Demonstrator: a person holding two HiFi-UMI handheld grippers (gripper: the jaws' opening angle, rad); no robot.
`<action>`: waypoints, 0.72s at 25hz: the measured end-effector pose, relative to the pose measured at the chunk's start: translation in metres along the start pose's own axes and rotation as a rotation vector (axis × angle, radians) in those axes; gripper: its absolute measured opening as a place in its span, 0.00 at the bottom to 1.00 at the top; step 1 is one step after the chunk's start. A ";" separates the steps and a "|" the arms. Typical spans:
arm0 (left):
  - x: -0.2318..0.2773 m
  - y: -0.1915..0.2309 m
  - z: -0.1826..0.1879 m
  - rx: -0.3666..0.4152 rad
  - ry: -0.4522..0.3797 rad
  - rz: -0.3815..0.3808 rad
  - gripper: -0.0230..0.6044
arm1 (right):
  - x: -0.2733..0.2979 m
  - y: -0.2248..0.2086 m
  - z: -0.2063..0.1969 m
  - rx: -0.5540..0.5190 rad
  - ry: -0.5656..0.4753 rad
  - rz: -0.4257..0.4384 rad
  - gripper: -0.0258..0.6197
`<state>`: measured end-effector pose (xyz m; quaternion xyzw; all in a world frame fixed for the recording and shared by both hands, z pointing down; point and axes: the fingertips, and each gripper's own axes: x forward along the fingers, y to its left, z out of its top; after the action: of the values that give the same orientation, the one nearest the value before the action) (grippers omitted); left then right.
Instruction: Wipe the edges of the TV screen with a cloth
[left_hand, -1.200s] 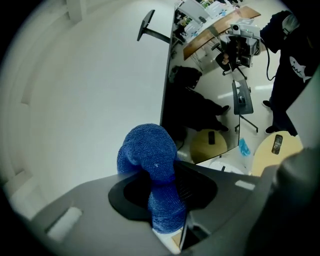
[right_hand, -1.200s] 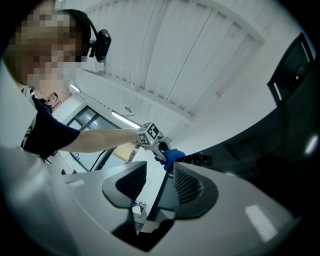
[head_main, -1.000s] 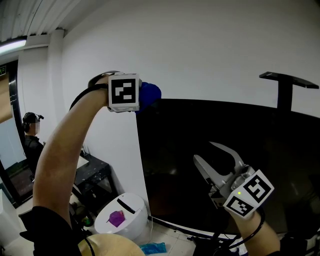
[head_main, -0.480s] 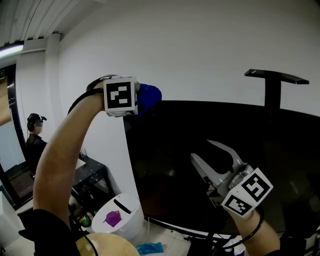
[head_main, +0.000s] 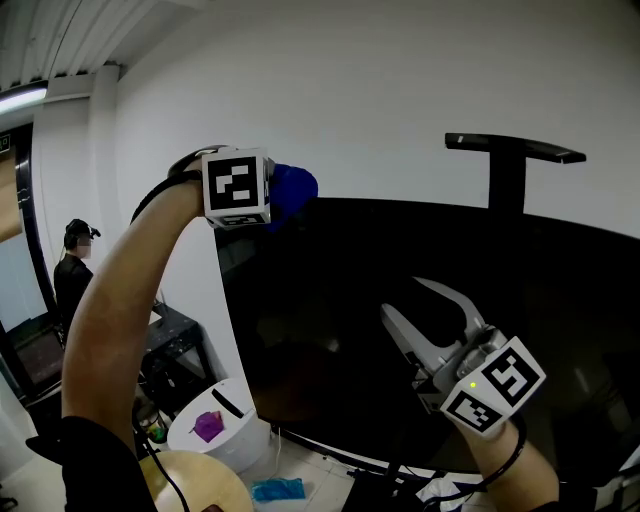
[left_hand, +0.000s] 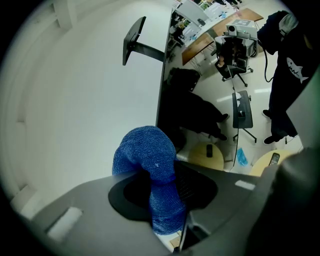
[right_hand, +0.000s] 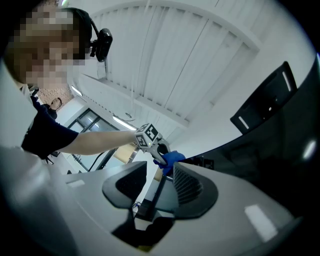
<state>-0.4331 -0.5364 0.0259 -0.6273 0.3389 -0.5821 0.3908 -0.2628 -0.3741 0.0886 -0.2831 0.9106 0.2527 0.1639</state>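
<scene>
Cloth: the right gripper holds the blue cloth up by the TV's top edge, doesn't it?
No, the left gripper holds the cloth by the TV's top edge, as the head view shows. The right gripper is open and empty.

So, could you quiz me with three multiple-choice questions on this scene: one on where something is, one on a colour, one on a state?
1. Where is the cloth?
A. on the floor
B. up at the TV screen's top edge
C. in a bin

2. What colour is the cloth?
A. blue
B. red
C. white

3. How do the right tool's jaws stand?
A. clamped on the cloth
B. clamped on a cable
C. apart, nothing between them

Answers:
1 B: the left tool holds the cloth there.
2 A: it shows blue in every view.
3 C: the right gripper view shows a bare gap.
</scene>
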 end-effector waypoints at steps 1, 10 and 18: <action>-0.001 -0.001 0.004 -0.007 0.014 -0.001 0.21 | -0.006 -0.003 0.003 -0.004 0.002 0.002 0.31; -0.015 -0.008 0.069 0.005 -0.036 -0.009 0.21 | -0.043 -0.025 0.021 -0.011 0.023 -0.012 0.31; -0.024 -0.015 0.107 0.069 -0.114 -0.016 0.21 | -0.059 -0.025 0.018 -0.020 0.063 -0.095 0.30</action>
<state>-0.3293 -0.4978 0.0256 -0.6483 0.2906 -0.5600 0.4262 -0.1985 -0.3563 0.0906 -0.3357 0.8981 0.2448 0.1441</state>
